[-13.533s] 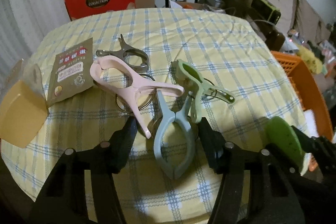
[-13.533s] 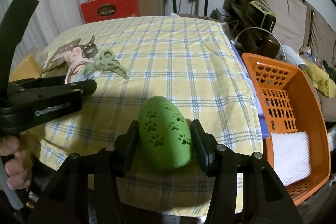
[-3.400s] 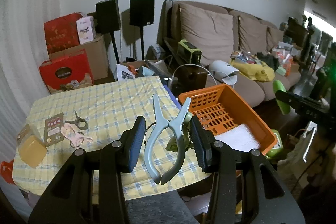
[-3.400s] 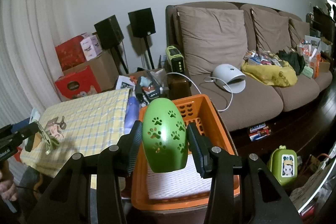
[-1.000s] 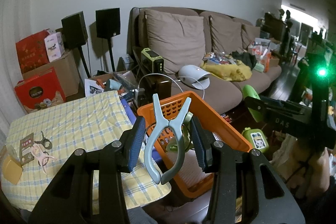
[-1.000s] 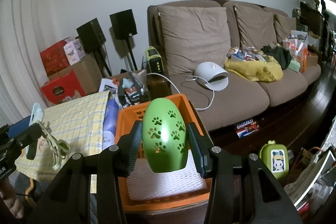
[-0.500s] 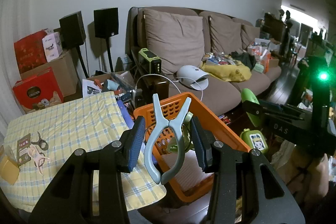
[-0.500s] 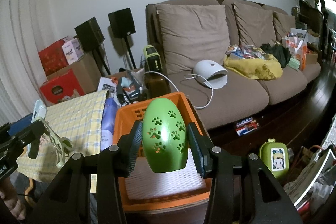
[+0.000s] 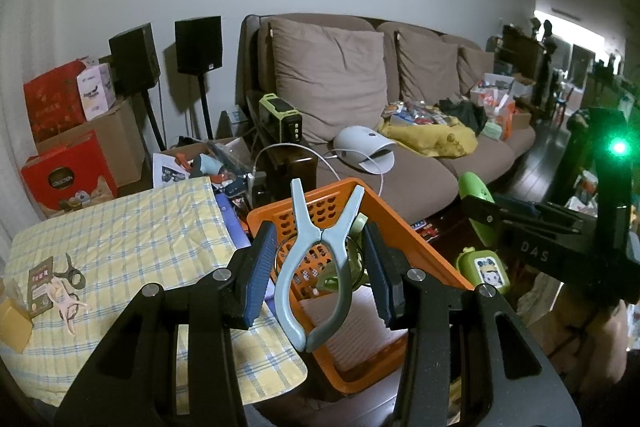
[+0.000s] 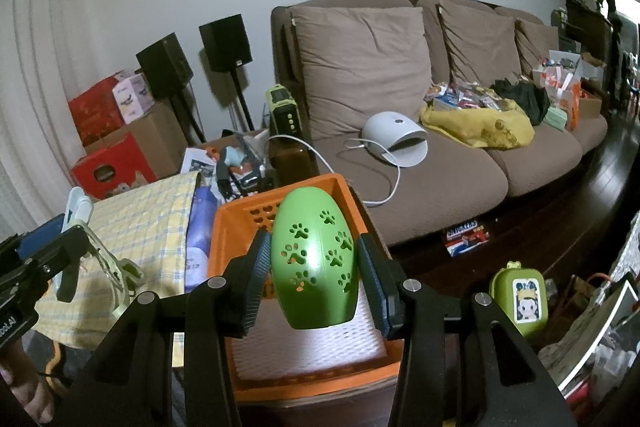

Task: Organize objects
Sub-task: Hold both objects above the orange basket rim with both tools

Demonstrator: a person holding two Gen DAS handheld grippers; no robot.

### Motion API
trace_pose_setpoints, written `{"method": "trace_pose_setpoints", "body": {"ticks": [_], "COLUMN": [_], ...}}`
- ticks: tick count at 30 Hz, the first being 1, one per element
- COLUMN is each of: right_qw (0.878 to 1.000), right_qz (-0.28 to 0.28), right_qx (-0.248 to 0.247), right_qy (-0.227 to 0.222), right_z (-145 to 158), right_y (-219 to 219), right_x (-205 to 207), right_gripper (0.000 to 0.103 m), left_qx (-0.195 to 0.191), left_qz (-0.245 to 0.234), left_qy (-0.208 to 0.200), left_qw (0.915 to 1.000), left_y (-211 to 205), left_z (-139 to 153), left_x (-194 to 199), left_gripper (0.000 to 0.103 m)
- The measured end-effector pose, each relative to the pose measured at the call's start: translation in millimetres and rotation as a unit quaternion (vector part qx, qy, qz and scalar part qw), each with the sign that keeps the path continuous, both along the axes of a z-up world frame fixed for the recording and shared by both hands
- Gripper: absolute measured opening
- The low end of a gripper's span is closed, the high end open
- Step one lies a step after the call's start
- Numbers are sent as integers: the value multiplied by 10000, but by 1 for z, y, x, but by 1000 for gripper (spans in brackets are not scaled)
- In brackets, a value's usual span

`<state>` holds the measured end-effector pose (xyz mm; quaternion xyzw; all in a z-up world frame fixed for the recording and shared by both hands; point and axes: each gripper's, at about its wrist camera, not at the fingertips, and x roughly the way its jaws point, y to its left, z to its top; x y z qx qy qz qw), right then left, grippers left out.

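The left tool (image 9: 320, 267) is clamped on a blue clip (image 9: 316, 267), a green clip (image 9: 334, 279) hanging behind it. The right tool (image 10: 314, 267) is clamped on a green egg (image 10: 314, 259). Both hang over the orange basket (image 10: 236, 223). Beyond lie the checked worktop (image 9: 132, 227) with a pink clip (image 9: 64, 297), then the sofa (image 10: 400, 87).

Blue clip (image 9: 316, 263) and green egg (image 10: 314, 259) now hover over orange basket (image 10: 224, 223).
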<state>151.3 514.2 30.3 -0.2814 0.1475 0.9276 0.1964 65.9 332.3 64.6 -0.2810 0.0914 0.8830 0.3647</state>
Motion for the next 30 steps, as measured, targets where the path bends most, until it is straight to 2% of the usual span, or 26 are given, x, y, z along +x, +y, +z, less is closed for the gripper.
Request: {"method": "trace_pose_setpoints", "body": {"ticks": [30], "right_qw": [10000], "right_qz": [-4], "right_qx": [-17], "right_qy": [-33], "right_z": [-4], "right_y": [4], "right_x": [5], "right_gripper": [45], "left_qx": [25], "left_qz": [-32], "left_qy": [8], "left_qw": [10000], "left_y": [10], "left_z": [-9], "left_x": [2], "left_gripper": [41]}}
